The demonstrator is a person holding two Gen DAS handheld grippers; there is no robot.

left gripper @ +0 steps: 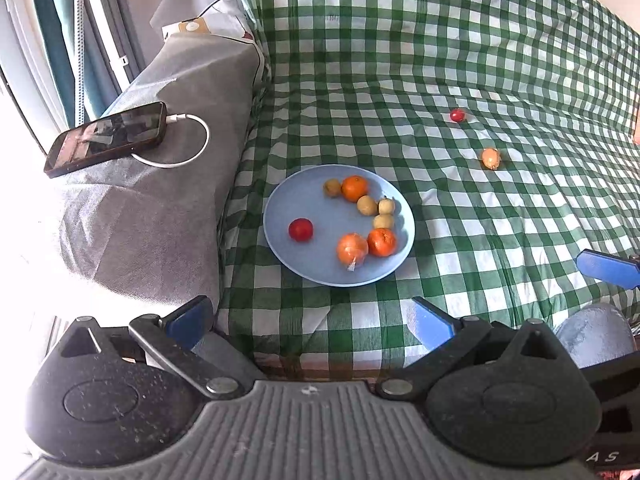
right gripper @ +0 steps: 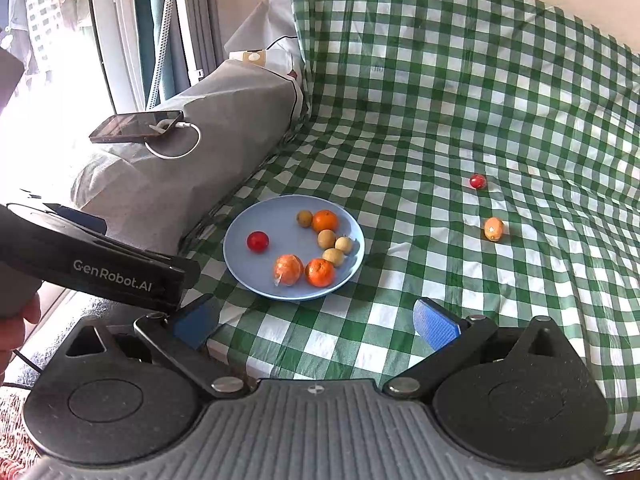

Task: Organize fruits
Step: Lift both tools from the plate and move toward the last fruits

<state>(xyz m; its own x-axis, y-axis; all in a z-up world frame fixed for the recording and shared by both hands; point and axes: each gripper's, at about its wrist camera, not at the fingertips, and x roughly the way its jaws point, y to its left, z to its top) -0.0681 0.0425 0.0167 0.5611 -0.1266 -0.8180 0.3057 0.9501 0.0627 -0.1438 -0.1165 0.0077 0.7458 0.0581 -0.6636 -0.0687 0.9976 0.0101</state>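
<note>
A blue plate (left gripper: pixel 296 196) (right gripper: pixel 248 224) lies on the green checked cloth. On it are a red tomato (left gripper: pixel 300 229) (right gripper: pixel 257 241), oranges (left gripper: pixel 354 188) (right gripper: pixel 325 220), one wrapped orange (left gripper: pixel 352 249) (right gripper: pixel 288 269) and several small yellowish fruits (left gripper: pixel 367 205) (right gripper: pixel 326 238). Off the plate to the right lie a red tomato (left gripper: pixel 457 115) (right gripper: pixel 477 181) and a small orange fruit (left gripper: pixel 490 158) (right gripper: pixel 493 229). My left gripper (left gripper: pixel 312 320) is open and empty, short of the plate. My right gripper (right gripper: pixel 316 324) is open and empty, also short of the plate.
A grey cushion (left gripper: pixel 160 208) (right gripper: pixel 192 168) at the left carries a phone (left gripper: pixel 106 139) (right gripper: pixel 136 126) on a white cable. The left gripper's body (right gripper: pixel 92 264) crosses the right wrist view at the left. A blue fingertip of the right gripper (left gripper: pixel 608 268) shows at the right edge.
</note>
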